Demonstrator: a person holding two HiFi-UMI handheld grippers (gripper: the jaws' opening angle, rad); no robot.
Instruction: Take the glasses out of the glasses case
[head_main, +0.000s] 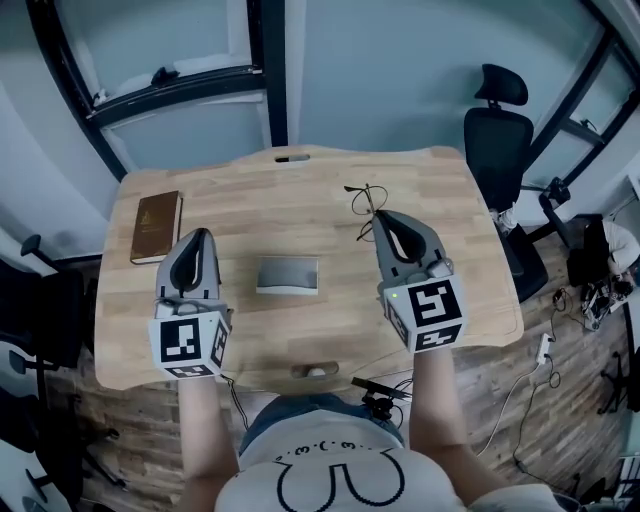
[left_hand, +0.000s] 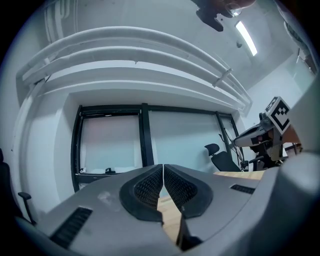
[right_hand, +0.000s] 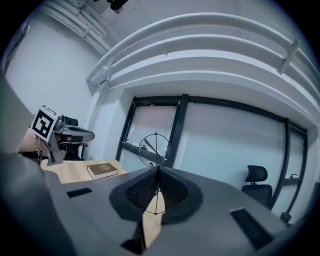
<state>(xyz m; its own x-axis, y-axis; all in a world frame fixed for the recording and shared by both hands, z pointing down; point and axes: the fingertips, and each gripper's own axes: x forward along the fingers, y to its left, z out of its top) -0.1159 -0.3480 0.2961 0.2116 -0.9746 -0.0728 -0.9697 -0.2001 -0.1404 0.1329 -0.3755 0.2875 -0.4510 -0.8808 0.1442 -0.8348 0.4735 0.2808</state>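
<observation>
The grey glasses case (head_main: 288, 275) lies flat in the middle of the wooden table (head_main: 300, 190). My right gripper (head_main: 381, 216) is raised above the table's right half and is shut on the thin black wire glasses (head_main: 364, 203). In the right gripper view a round lens (right_hand: 155, 148) stands up out of the closed right gripper (right_hand: 158, 171). To the left of the case my left gripper (head_main: 200, 236) is held up, shut, with nothing in it; its pads (left_hand: 150, 186) meet in the left gripper view.
A brown book (head_main: 156, 226) lies on the table's left end; it shows as the book (right_hand: 102, 170) in the right gripper view too. A black office chair (head_main: 497, 130) stands beyond the table's right end. Dark window frames (head_main: 268, 70) run behind the table.
</observation>
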